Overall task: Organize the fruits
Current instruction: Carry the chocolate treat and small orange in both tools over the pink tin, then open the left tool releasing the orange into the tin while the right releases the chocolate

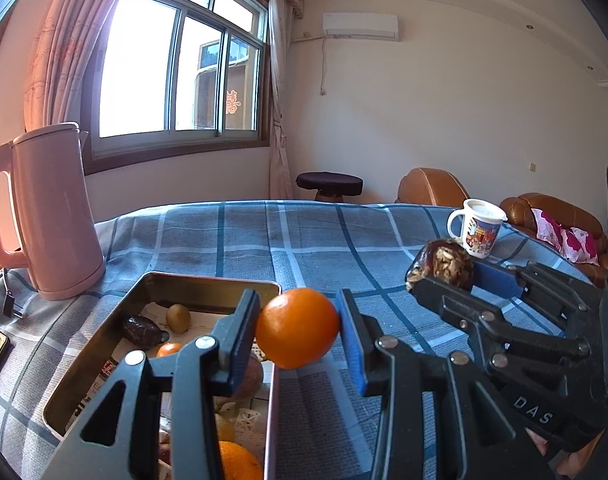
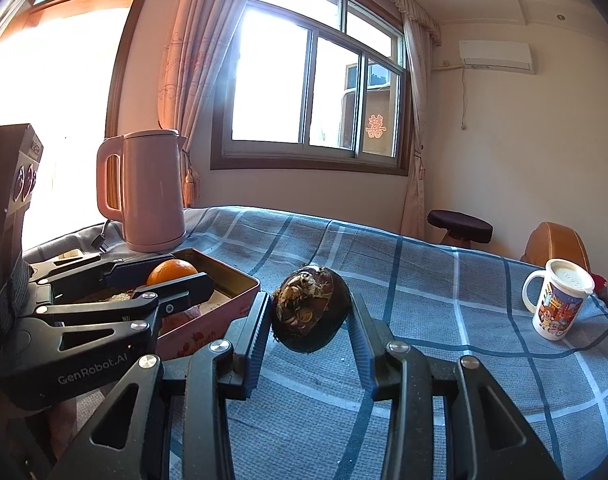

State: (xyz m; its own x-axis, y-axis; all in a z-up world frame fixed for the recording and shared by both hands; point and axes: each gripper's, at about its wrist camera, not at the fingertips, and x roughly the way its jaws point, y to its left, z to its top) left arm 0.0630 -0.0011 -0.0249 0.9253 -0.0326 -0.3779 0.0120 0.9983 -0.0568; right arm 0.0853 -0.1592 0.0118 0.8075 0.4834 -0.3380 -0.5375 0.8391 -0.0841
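My left gripper [image 1: 298, 310] is shut on a small orange tangerine [image 1: 298, 330], held in the air just right of an open metal tin [image 1: 208, 282]. The tin holds a kiwi [image 1: 178, 318], a dark fruit [image 1: 142, 332], more tangerines and other pieces, partly hidden by my fingers. My right gripper [image 2: 311, 305] is shut on a dark brown, rough-skinned round fruit [image 2: 311, 312] above the checked cloth. In the right wrist view the left gripper [image 2: 178, 274] hangs with its tangerine [image 2: 171, 272] over the tin [image 2: 240, 278]. The right gripper [image 1: 443, 270] shows at the right of the left wrist view.
A pink electric kettle [image 1: 48, 212] stands behind the tin at the left, its cable trailing beside it. A printed white mug [image 2: 557, 300] with a lid sits at the right of the blue checked tablecloth [image 2: 423, 280]. Beyond the table are a stool and leather chairs.
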